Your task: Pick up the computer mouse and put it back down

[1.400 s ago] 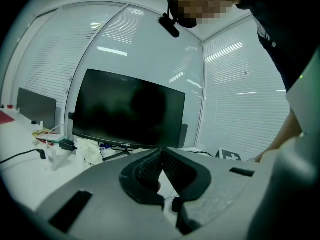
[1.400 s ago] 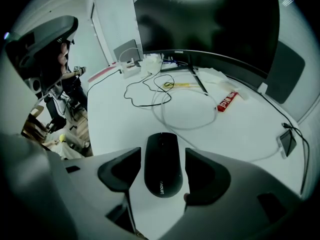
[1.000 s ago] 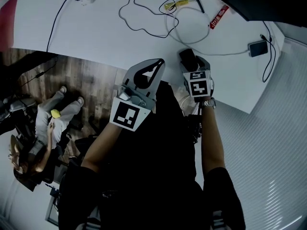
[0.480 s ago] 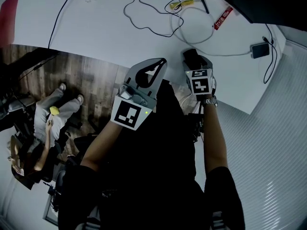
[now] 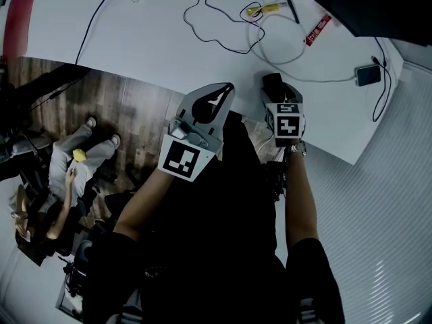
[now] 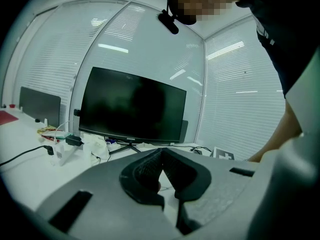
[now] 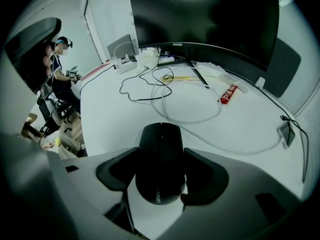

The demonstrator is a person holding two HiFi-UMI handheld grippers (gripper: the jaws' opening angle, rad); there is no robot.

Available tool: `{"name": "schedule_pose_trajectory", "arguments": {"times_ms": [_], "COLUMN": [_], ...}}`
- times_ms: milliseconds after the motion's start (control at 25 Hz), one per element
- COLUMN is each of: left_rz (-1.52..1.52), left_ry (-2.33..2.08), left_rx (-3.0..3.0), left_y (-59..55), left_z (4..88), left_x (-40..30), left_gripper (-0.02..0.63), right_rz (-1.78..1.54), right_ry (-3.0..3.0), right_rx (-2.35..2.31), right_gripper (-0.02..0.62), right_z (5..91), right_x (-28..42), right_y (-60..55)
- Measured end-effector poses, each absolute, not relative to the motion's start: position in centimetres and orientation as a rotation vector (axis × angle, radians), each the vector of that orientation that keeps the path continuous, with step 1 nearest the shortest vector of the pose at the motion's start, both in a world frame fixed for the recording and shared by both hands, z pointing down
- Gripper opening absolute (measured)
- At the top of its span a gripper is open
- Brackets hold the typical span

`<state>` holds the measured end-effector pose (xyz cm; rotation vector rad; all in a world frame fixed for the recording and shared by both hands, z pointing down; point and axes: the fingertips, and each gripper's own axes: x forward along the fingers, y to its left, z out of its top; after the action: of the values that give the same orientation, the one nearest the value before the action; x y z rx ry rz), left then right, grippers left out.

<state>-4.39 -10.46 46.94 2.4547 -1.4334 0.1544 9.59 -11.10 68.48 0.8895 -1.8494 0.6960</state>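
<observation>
Left gripper (image 6: 161,156): pointing near level, fingers (image 6: 142,171) closed tip to tip, nothing between.
Right gripper (image 7: 161,176): tilted steeply down, fingers just been opening, now spread wide, mouse (image 7: 160,149) between, pads just beside its flanks, no squeeze visible.
Left forearm (image 5: 145,204): bare, angled inward.
Right forearm (image 5: 297,194): bare, stretched straight ahead.

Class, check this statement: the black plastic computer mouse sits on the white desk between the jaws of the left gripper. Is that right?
No. The black plastic computer mouse sits on the white desk between the jaws of the right gripper, which have just been opening; the right gripper view shows it. The left gripper is shut and empty.
</observation>
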Motion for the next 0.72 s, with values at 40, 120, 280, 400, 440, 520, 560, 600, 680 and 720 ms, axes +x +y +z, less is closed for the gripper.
{"name": "schedule_pose_trajectory", "arguments": {"times_ms": [40, 120, 280, 400, 440, 520, 560, 600, 680, 720], "left_rz": [0.144, 0.121, 0.12, 0.108, 0.102, 0.082, 0.069, 0.057, 0.034, 0.026], "left_ry": [-1.441, -1.455, -1.455, -1.464, -1.47, -1.487, -1.499, -1.511, -1.53, -1.534], "left_rx": [2.453, 2.448, 2.451, 2.452, 2.449, 2.441, 2.443, 2.45, 2.468, 2.472], "left_y": [-10.5, -10.4, -10.0, -9.9, -9.9, -9.9, -9.9, -9.9, -9.7, -9.5], "left_z": [46.8, 46.6, 46.2, 45.5, 45.2, 44.7, 44.3, 43.9, 43.0, 42.7], "left_x": [-4.4, -4.4, -4.3, -4.2, -4.2, -4.3, -4.3, -4.3, -4.0, -3.7], "left_gripper": [0.006, 0.006, 0.006, 0.006, 0.006, 0.006, 0.006, 0.006, 0.006, 0.006], "right_rz": [0.705, 0.721, 0.74, 0.74, 0.742, 0.748, 0.746, 0.739, 0.715, 0.706], "right_ry": [-1.864, -1.897, -1.944, -1.984, -1.999, -2.034, -2.053, -2.071, -2.102, -2.115], "right_rx": [0.899, 0.922, 0.964, 1.006, 1.02, 1.045, 1.055, 1.064, 1.08, 1.085], "right_gripper": [0.282, 0.282, 0.282, 0.282, 0.282, 0.282, 0.282, 0.282, 0.282, 0.282], "right_z": [68.2, 67.5, 65.3, 63.0, 62.3, 60.9, 60.2, 59.4, 57.9, 57.1], "right_x": [9.4, 9.1, 9.0, 9.2, 9.3, 9.4, 9.4, 9.4, 9.7, 10.0], "right_y": [-11.2, -11.6, -12.0, -12.6, -12.8, -13.2, -13.3, -13.5, -13.5, -13.3]}}
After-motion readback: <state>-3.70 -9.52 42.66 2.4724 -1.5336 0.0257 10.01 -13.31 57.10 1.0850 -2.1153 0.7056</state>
